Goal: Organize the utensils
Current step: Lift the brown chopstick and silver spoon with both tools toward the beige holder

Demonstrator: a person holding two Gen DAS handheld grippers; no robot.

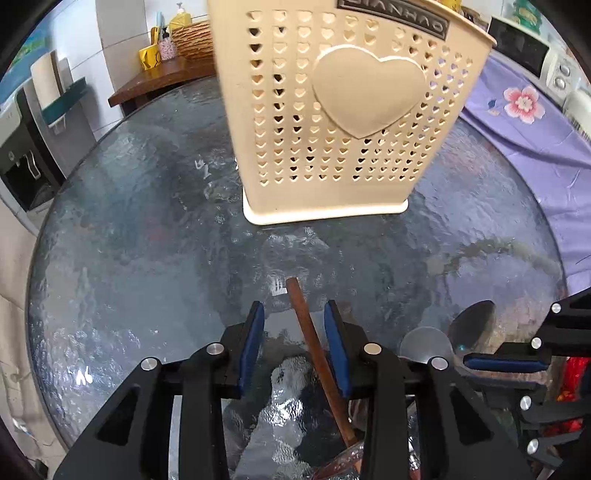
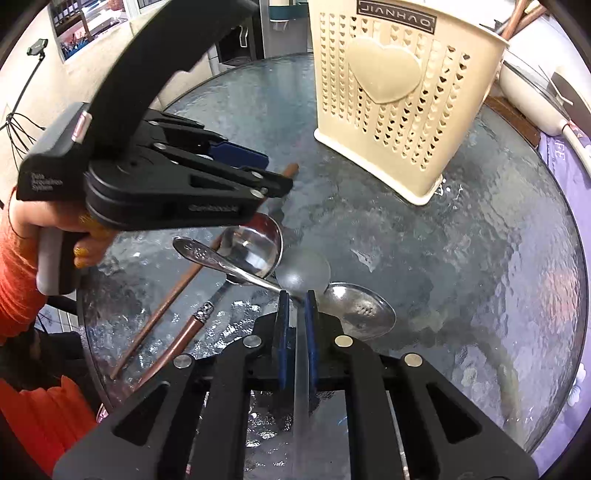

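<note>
A cream utensil holder with heart-shaped holes stands on the round glass table; it also shows in the right wrist view. My left gripper is open, its blue pads on either side of a brown chopstick that lies on the glass. My right gripper is shut on the handle of a translucent plastic spoon. Metal spoons, a second chopstick and a brown-handled utensil lie on the table.
A purple flowered cloth covers the right side. A water dispenser and a wooden shelf with jars stand at the far left. A white pot sits behind the holder. Chopsticks stick out of the holder.
</note>
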